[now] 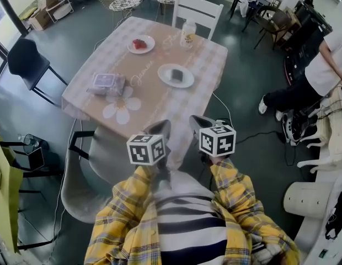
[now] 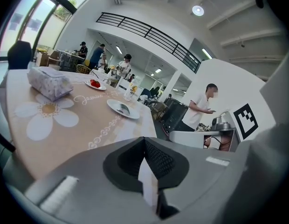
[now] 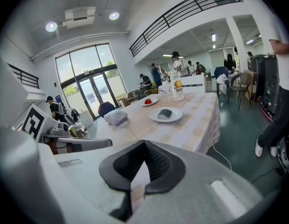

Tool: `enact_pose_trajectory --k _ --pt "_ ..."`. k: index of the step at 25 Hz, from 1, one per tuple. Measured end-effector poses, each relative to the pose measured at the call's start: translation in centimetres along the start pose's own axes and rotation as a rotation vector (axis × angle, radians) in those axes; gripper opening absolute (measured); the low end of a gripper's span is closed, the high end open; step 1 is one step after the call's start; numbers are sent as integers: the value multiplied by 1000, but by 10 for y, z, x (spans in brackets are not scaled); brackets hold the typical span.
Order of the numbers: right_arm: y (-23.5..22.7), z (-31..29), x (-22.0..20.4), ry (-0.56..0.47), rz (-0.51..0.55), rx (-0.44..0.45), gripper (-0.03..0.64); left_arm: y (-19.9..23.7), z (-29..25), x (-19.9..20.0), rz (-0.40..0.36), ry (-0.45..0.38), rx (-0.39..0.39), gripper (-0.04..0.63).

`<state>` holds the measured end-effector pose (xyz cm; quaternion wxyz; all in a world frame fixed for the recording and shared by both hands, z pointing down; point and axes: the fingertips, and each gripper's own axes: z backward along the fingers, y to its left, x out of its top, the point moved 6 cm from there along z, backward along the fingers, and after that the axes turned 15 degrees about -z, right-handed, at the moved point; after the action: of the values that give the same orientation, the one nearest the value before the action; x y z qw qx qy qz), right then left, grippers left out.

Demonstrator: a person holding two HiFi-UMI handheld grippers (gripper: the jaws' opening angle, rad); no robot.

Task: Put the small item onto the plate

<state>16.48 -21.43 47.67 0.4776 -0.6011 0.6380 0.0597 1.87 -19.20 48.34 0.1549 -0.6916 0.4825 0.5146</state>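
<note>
Both grippers empty. Left gripper (image 1: 161,127) has jaws closed tip to tip with nothing between them, and right gripper (image 1: 199,123) looks the same in its own view. Both sit side by side off the near edge of the table (image 1: 154,101), pointing slightly down toward it, not over the top. Small dark item (image 1: 176,75) lies on the near plate (image 1: 164,69), mid-table, a bit right of centre. A red item (image 1: 139,44) is on the far plate (image 1: 149,38), behind it and to the left. Clear bottle (image 1: 188,33) stands upright near the far edge, just in front of the white chair (image 1: 197,10). Wrapped tissue pack (image 1: 107,84) is on the left side of the table, well apart from both plates, next to the printed daisy (image 1: 122,108). Between grippers and near plate there's bare cloth only. Grey chair (image 1: 102,159) is tucked in at the near-left corner, just beside the left gripper. Black chair (image 1: 26,59) is off to the left. Person (image 1: 325,73) stands at right next to racks of gear, cable (image 1: 254,134) across the floor on that side.
</note>
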Motion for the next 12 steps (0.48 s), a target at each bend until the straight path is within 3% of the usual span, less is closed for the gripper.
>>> enact_pose_trajectory --k 12 --pt "11 28 -41 -30 -23 -17 0 -19 31 -23 -1 -20 8 0"
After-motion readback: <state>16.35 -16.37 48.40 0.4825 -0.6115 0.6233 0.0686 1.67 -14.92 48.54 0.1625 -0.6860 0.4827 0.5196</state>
